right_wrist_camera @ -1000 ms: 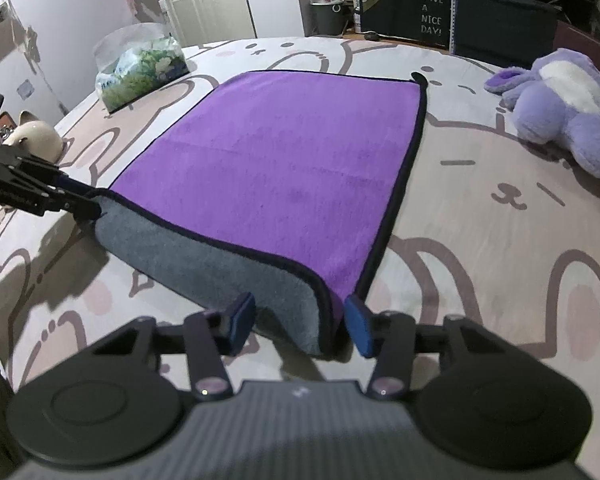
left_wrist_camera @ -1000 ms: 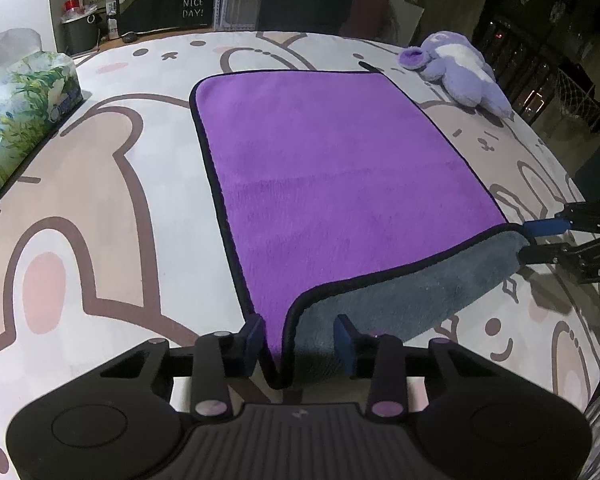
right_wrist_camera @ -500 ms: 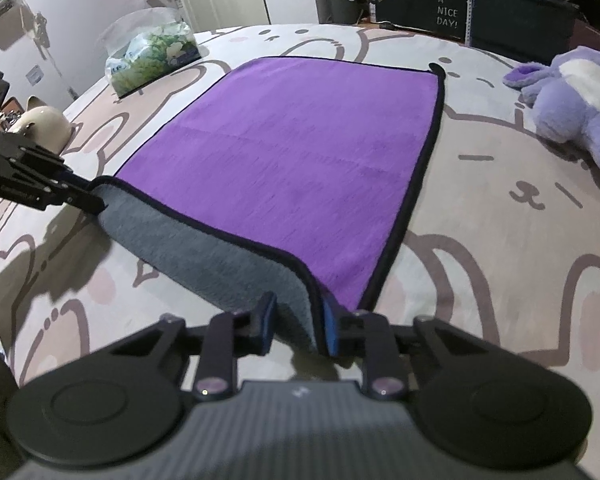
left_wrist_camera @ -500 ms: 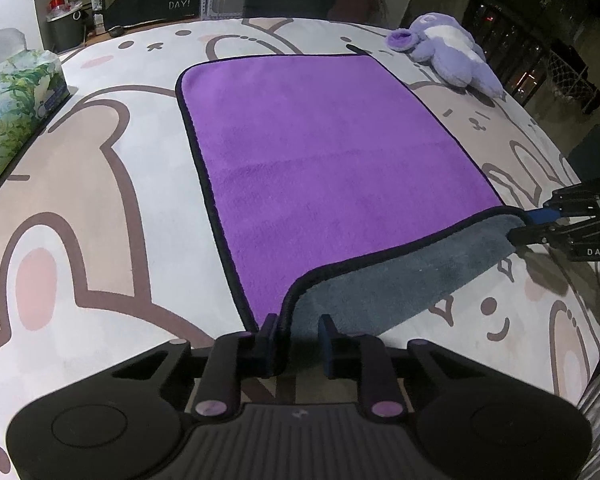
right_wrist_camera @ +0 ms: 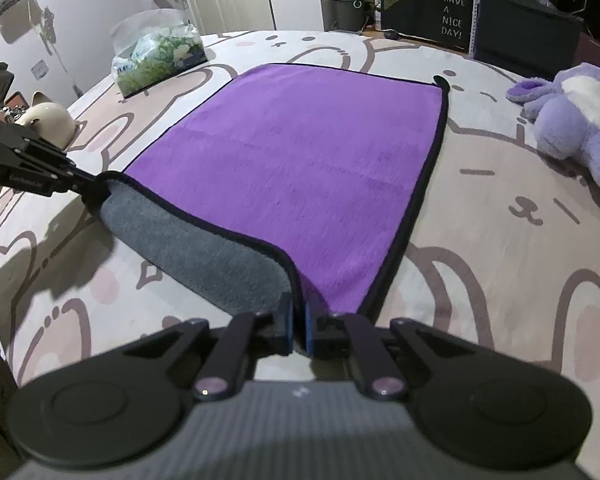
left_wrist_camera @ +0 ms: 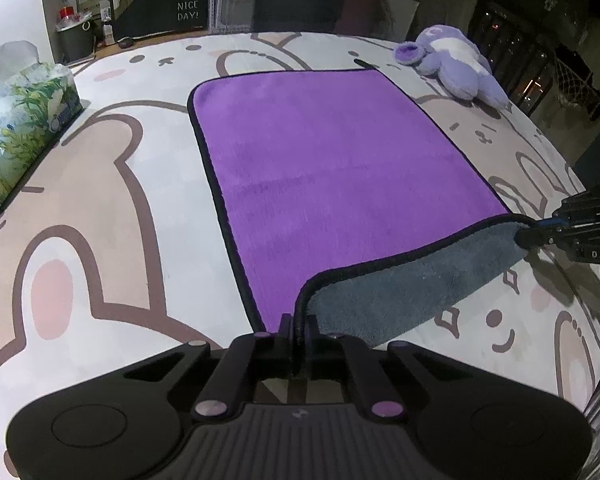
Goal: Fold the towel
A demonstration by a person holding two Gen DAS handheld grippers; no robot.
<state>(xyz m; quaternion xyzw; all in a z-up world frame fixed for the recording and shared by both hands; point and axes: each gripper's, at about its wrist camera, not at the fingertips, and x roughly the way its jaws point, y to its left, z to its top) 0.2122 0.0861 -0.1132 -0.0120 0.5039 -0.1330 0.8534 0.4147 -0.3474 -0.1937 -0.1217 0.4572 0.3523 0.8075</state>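
Both near corners up! Left tongs [left_wrist_camera: 299,330] and right tongs [right_wrist_camera: 298,326] clamp the purple, black-edged plush towel [left_wrist_camera: 332,160], grey underside showing; its far half lies flat on the bunny-print worktop [left_wrist_camera: 100,208], lilac plush toy [right_wrist_camera: 576,120] well apart.

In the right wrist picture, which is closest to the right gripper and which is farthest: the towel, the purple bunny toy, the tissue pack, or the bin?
From the right gripper:
1. Towel: pinched in its jaws, straight ahead.
2. Purple bunny toy: far right on the table.
3. Tissue pack: far left on the table.
4. Bin: behind the table, in the background.
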